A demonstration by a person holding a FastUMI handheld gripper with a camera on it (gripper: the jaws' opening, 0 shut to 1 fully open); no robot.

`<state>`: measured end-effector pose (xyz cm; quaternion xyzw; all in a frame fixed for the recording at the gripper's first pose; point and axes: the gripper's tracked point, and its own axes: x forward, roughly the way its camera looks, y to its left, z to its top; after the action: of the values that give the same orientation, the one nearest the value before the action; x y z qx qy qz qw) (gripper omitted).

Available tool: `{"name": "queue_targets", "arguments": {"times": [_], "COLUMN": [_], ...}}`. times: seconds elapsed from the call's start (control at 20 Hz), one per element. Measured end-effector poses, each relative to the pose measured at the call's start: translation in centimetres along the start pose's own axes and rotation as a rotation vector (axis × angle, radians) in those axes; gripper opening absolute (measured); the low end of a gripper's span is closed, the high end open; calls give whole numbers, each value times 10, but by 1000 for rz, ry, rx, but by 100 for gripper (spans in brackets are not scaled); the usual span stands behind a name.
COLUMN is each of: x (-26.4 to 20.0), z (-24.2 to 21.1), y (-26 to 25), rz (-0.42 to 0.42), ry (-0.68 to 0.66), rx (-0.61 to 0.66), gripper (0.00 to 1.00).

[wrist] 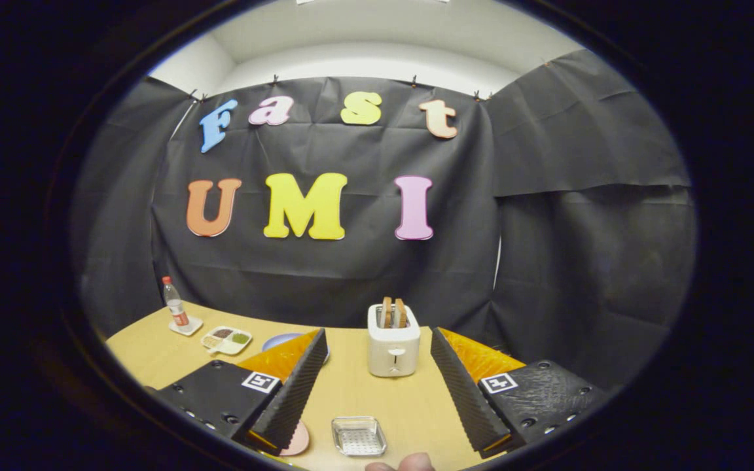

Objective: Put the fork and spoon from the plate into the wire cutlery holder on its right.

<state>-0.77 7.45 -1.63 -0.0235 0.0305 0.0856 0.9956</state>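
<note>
My gripper (378, 332) is open, held above the wooden table (410, 405), with nothing between its ribbed black fingers (295, 389). Low between the fingers, close to me, sits a small silvery wire cutlery holder (359, 436), rectangular and empty as far as I can see. Just left of it, a pink plate (300, 442) peeks out from under the left finger. Most of the plate and whatever lies on it is hidden by that finger.
A white toaster (393, 341) with two slices of toast stands ahead between the fingertips. Beyond the left finger are a blue plate (280, 340), a compartment dish (226, 340) and a bottle (175, 302) on a coaster. A person's fingertips (400, 464) show at the table's near edge.
</note>
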Motion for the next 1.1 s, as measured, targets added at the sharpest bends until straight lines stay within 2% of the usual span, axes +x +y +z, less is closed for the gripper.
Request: {"name": "queue_targets", "arguments": {"times": [0.15,0.25,0.65,0.85,1.1], "x": [0,1,-16,-22,-29], "z": [-13,-36,-136,-195,-255], "y": [31,54,122,138,147], "rz": [52,101,198,201,193], "ry": [40,105,375,528,693], "rx": [3,8,-54,-91,-70], "gripper": [95,95,96,96,96]}}
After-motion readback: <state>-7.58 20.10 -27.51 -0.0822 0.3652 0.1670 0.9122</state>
